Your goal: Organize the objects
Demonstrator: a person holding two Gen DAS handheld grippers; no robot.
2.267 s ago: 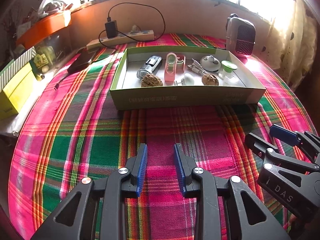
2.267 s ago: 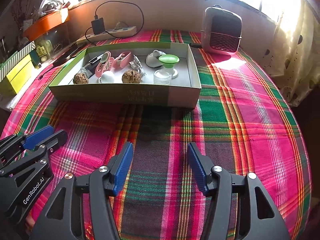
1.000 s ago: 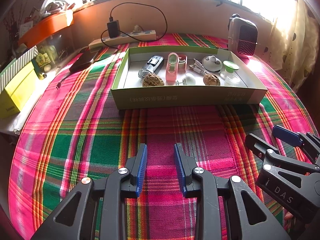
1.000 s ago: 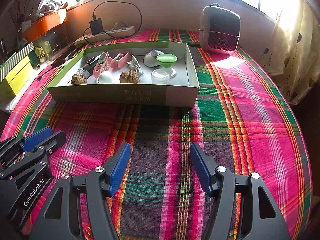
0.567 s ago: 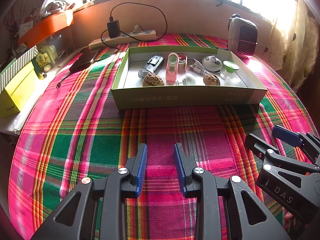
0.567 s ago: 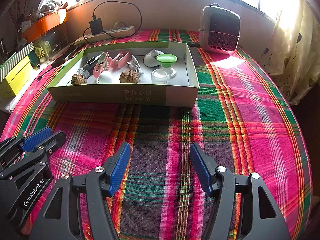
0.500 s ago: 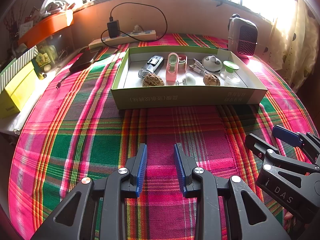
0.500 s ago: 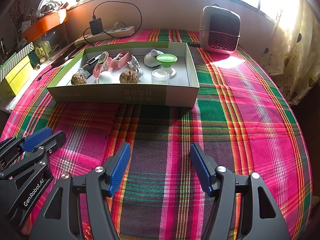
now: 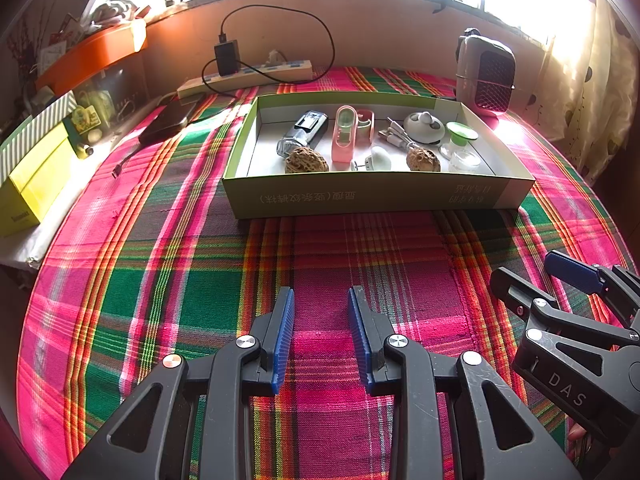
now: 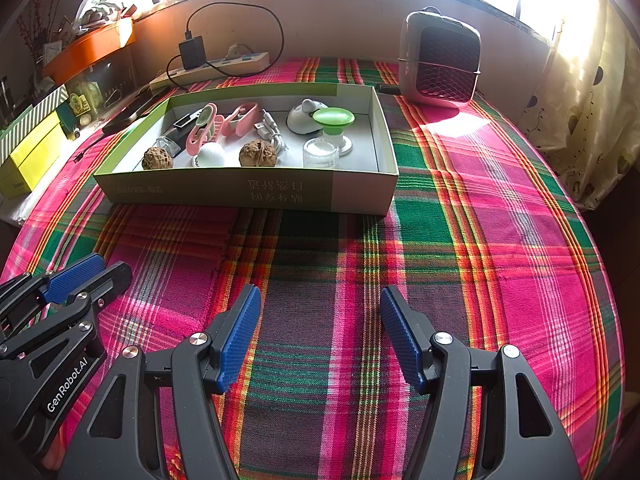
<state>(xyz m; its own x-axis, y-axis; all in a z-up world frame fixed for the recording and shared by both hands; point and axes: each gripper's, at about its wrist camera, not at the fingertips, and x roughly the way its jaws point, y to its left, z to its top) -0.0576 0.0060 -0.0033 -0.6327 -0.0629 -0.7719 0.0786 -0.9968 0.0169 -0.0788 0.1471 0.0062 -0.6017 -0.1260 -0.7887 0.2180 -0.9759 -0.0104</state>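
A shallow green box (image 9: 376,196) (image 10: 248,190) sits on the plaid tablecloth (image 9: 160,264) ahead of both grippers. Inside lie two walnuts (image 9: 306,161) (image 10: 258,153), a pink clip (image 9: 345,133), a white round piece (image 10: 211,155), a cable plug (image 10: 272,130), a white mouse-shaped item (image 10: 301,117), a green-topped stand (image 10: 333,117) and a clear jar (image 10: 320,153). My left gripper (image 9: 320,300) is open and empty, low over the cloth. My right gripper (image 10: 320,298) is open wider, empty, to its right.
A small heater (image 10: 440,60) stands at the back right. A power strip with charger and cable (image 9: 248,74) lies along the back wall. A black phone (image 9: 170,120) and a yellow box (image 9: 32,184) are at the left. A curtain (image 10: 580,120) hangs right.
Both views shifted slightly at first; the right gripper opened a touch wider. Nothing has moved over the last half second.
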